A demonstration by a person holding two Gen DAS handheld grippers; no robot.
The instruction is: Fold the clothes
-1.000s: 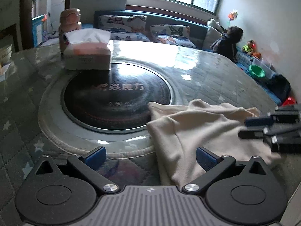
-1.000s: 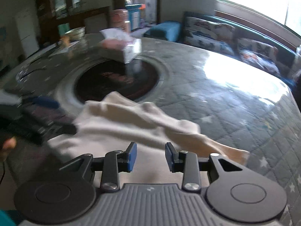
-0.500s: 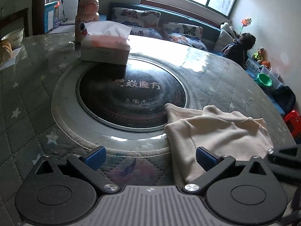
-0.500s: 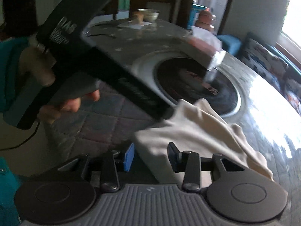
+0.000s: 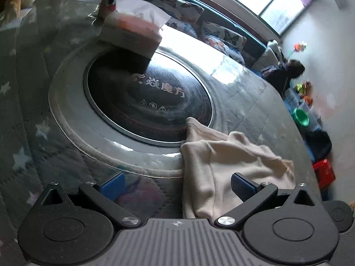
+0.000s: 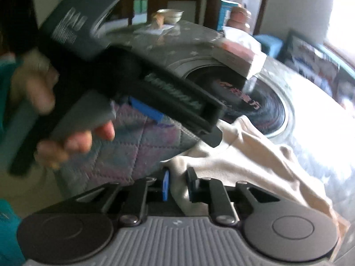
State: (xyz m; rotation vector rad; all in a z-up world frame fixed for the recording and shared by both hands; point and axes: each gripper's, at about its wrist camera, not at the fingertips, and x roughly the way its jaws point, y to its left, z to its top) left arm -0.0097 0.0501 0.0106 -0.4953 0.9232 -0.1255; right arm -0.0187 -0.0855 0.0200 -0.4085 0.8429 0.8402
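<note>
On the near right part of the quilted desk (image 5: pixel 26 115), a cream garment (image 5: pixel 224 161) is seen lying crumpled, its far corner reaching onto the black round glass plate (image 5: pixel 142 97). The left tongs (image 5: pixel 177 188) are spread wide above the garment's near edge, nothing gripped. The right tongs (image 6: pixel 178 185) are drawn narrow, with a fold of the cloth (image 6: pixel 241 155) caught between the blue pads. A tissue box (image 5: pixel 133 33) is set at the plate's far rim.
</note>
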